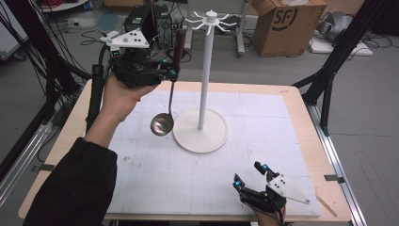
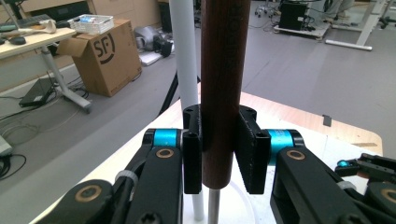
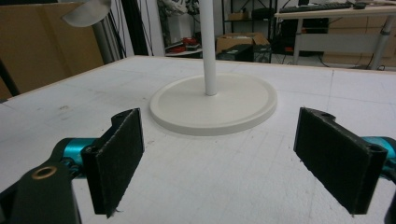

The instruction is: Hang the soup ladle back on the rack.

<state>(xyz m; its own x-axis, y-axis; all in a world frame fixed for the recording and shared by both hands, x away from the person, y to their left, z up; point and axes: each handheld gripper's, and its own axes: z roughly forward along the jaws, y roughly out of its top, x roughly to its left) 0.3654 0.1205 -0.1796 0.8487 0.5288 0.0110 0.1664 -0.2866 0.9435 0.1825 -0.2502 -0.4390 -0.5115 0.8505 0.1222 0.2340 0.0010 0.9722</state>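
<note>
The steel ladle with a dark brown wooden handle (image 1: pixel 170 89) hangs upright in the air over the far-left part of the table, its round bowl lowest and just clear of the white mat, beside the left rim of the stand's base. The left gripper (image 1: pixel 173 73) holds it: in the left gripper view the jaws are closed on the lower end of the wooden handle (image 2: pixel 220 93), just above where the thin metal shaft leaves it. The ladle looks rigid and fairly light, with most of its weight likely in the bowl, so held high on the handle it should hang plumb but may swing if moved quickly. The wood seems smooth and round, so it could turn between flat pads; the present hold near the shaft end looks sound to me.

Just right of it stands the tall white hook stand with a round disc base (image 1: pixel 203 84), near the middle of the table toward the far edge, its crown of radial hooks well above the ladle's handle top.

The right gripper (image 1: pixel 250 176) rests low at the near-right edge, jaws wide apart and empty, pointing at the stand.

The wooden table (image 1: pixel 301 108) carries a white gridded mat (image 1: pixel 263 141); its near and right areas are bare, giving free room. Above the table, open air surrounds the hooks.
</note>
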